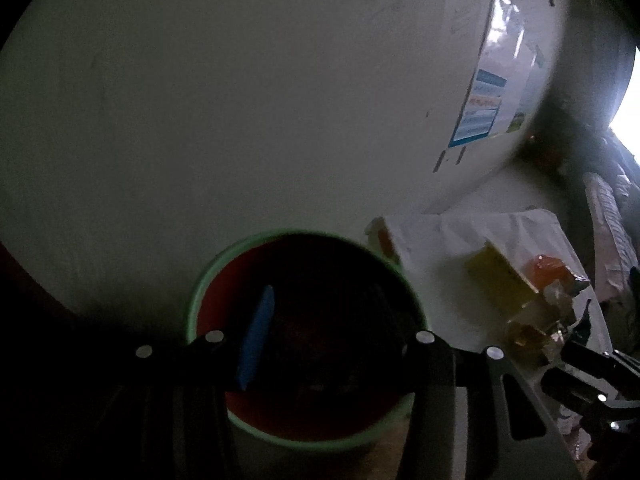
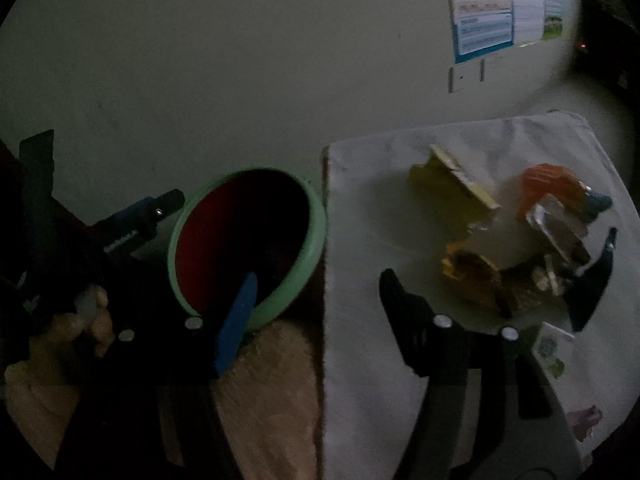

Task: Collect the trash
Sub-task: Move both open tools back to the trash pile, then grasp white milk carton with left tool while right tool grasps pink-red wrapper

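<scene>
Blue padding marked one finger of each of my jaws. Nearest in the left view, the left jaws [image 1: 320, 356] stood apart with nothing between them, hanging over the mouth of the bin [image 1: 208, 280], a green-rimmed tub with a red inside. Its bottom was too dark to show what lay in it. The right jaws [image 2: 316, 304] were likewise apart and empty, one finger low over the bin's near rim [image 2: 316, 216], the other above the cloth [image 2: 360, 360] beside it.

Beyond them the trash [image 2: 516, 236] lay heaped on the cloth: a yellow wrapper [image 2: 452, 176], an orange scrap [image 2: 544, 184], foil and brown bits, all touching or overlapping. Farther still, a poster [image 2: 484, 12] hung on the wall.

As I judged it, the left had nothing to hold and the right had the next pick. To do it well, I ought to bring the right jaws over to the pile, choose one piece at its edge, such as the yellow wrapper, and close on a raised fold and not on the cloth under it.

Only the right view showed a hand [image 2: 92, 328] on the left tool and the wood surface [image 2: 272, 392] below the bin. Only the left view looked straight down into the bin, and it caught the right tool [image 1: 592, 368] at the pile's near side.
</scene>
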`<state>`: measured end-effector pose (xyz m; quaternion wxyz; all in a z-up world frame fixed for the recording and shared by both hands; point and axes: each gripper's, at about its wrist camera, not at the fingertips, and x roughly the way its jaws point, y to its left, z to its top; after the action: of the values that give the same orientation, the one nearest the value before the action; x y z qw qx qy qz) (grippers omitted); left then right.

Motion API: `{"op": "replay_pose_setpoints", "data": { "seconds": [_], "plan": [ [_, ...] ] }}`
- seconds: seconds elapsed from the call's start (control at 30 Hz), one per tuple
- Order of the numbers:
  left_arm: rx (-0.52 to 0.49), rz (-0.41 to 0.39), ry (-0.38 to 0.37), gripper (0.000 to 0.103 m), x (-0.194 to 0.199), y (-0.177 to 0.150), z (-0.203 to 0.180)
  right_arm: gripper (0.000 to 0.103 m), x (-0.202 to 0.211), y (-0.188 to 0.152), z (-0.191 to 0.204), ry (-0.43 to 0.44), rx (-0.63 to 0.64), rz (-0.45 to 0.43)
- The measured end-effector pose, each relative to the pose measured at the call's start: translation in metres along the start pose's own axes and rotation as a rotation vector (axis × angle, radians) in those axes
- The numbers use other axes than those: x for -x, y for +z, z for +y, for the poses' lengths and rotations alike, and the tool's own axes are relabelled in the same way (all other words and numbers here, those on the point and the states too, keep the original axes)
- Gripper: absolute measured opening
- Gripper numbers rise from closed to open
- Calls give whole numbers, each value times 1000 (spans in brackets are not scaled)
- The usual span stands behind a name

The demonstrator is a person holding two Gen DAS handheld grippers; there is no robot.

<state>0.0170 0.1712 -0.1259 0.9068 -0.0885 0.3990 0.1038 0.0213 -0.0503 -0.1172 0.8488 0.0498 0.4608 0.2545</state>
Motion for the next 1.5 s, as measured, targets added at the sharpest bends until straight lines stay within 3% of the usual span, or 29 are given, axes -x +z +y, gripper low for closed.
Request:
{"op": "replay_pose_setpoints", "data": {
  "seconds": [0.3, 0.57, 0.9, 1.2, 1.33, 1.5],
  "plan": [
    [-70, -64, -84, 48, 38, 6, -51, 65, 45, -21, -38, -20, -97, -74],
    [-201, -72, -210, 51, 57, -7, -122, 70, 97, -57, -110, -132, -258, -136],
    [-360, 76, -356, 52, 47, -62, -197, 70, 137, -115, -203, -307, -497, -171],
    [-500, 236, -485, 52, 19, -106, -281, 70, 148, -145, -232, -331, -607, -177],
    [-565, 299, -472, 52, -1, -128, -319, 70, 151, -153, -235, -323, -621, -180],
    [-577, 346, -421, 52, -20, -140, -329, 70, 153, -164, -243, -306, -653, -179]
  ]
}}
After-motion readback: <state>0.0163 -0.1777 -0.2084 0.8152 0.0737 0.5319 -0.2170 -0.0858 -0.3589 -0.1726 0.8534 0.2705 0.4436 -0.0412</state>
